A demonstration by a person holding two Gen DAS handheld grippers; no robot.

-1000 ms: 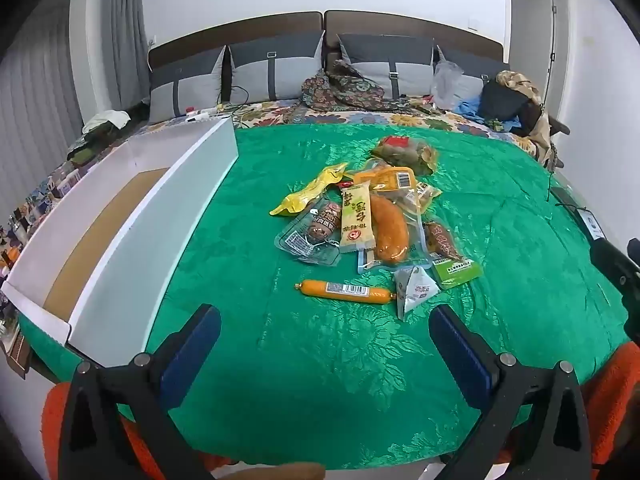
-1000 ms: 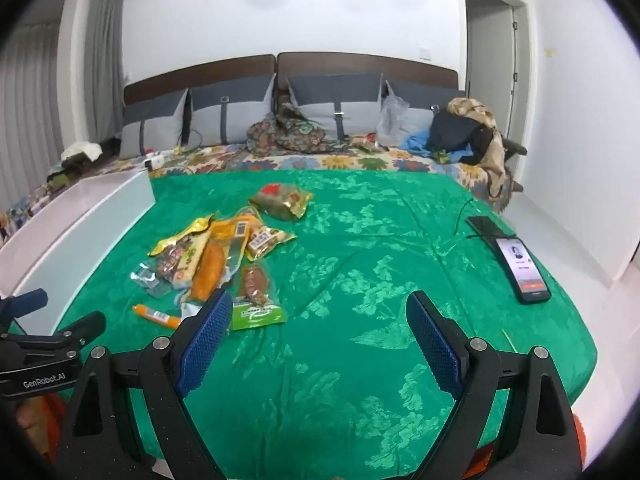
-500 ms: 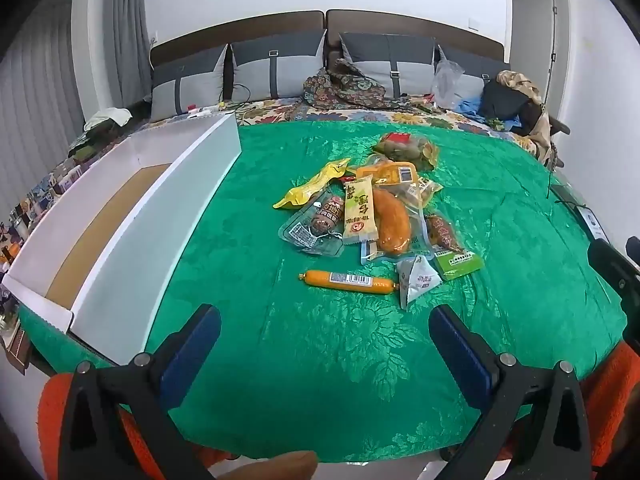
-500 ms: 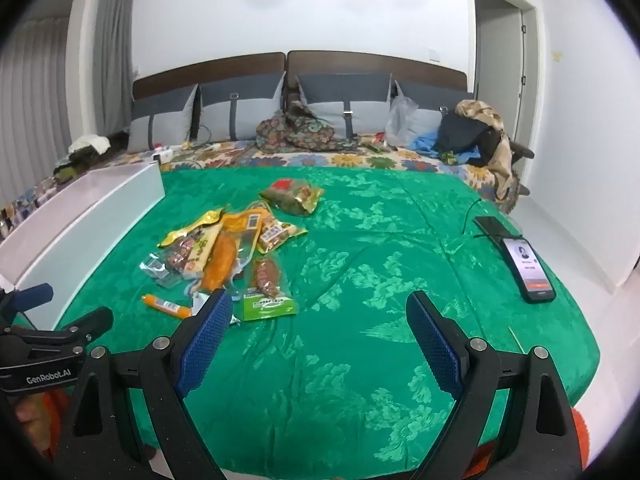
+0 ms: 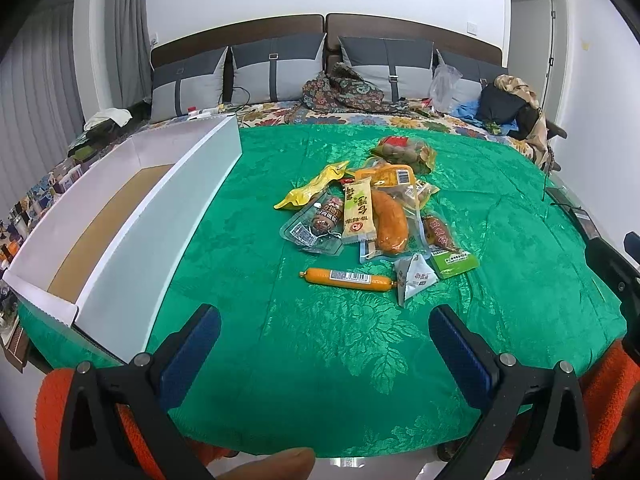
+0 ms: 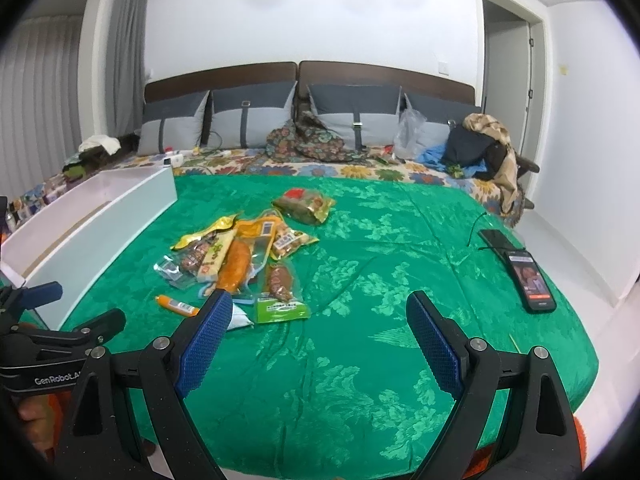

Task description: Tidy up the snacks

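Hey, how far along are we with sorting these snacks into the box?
Nothing looks done yet: the white box shows only its bare brown bottom. Nothing is in hand either; the left gripper and right gripper are both open above the green cover. Everything is left: the snack pile, the orange sausage stick and the separate brown bag all lie on the cover.

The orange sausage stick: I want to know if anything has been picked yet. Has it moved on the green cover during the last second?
No. The orange sausage stick lies in the same spot beside the grey triangular packet, untouched.
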